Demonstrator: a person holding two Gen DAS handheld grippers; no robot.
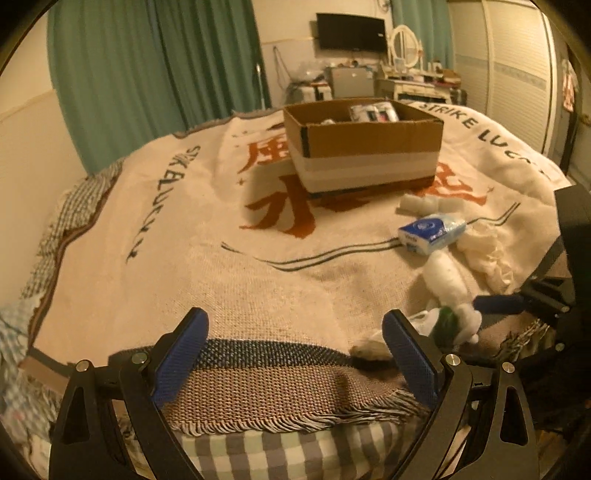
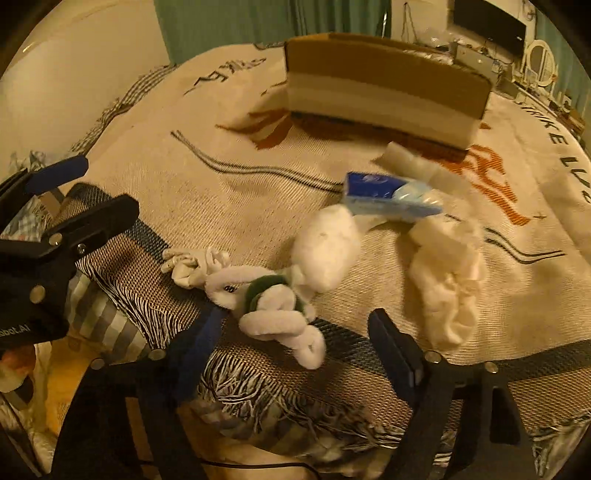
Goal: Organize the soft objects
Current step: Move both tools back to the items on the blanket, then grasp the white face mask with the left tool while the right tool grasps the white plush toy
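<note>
A white plush toy with a green collar [image 2: 273, 291] lies near the front edge of the bed blanket; it also shows in the left wrist view [image 1: 448, 291]. My right gripper [image 2: 295, 332] is open with its fingers on either side of the toy's limbs. A blue tissue pack [image 2: 388, 197] [image 1: 430, 230], a white crumpled cloth [image 2: 448, 273] [image 1: 487, 251] and white foam pieces [image 2: 413, 162] [image 1: 419, 203] lie beyond it. A cardboard box [image 1: 364, 144] [image 2: 384, 85] stands farther back and holds a few items. My left gripper [image 1: 295, 343] is open and empty over the blanket's front edge.
The cream blanket [image 1: 207, 240] with red characters covers the bed. Its fringed hem [image 1: 295, 417] hangs over a checked sheet. Green curtains [image 1: 147, 74], a TV [image 1: 351, 33] and a cluttered dresser [image 1: 417, 81] stand behind. A small knotted white cloth [image 2: 188, 267] lies left of the toy.
</note>
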